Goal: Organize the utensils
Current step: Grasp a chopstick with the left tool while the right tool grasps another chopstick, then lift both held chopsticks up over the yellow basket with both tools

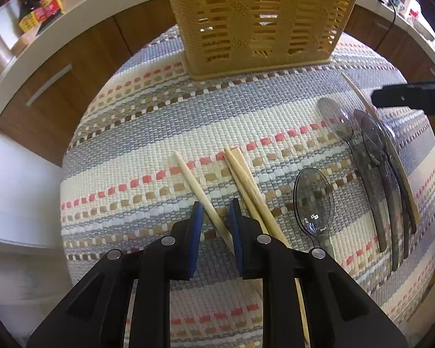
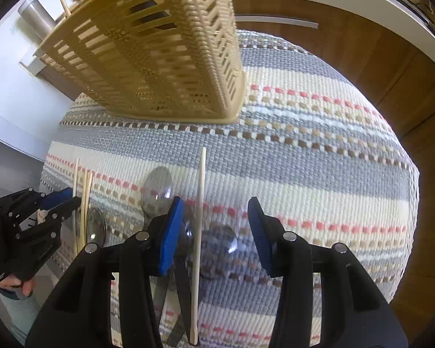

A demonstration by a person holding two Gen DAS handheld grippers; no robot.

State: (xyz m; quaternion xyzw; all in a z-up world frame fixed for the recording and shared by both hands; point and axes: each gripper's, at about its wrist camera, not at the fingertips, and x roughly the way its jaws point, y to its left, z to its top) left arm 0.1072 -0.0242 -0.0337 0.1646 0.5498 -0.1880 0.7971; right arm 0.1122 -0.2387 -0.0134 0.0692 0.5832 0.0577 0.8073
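Chopsticks and clear spoons flat on striped mat, near side of wicker basket. Left gripper jaws apart around one chopstick, not clamped. Right gripper wide open over another chopstick, farther from basket than spoon bowls

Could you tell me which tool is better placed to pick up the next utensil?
Probably left: the left tool already straddles a pale wooden chopstick, jaws open, while the right tool hovers open over chopstick and spoons together.
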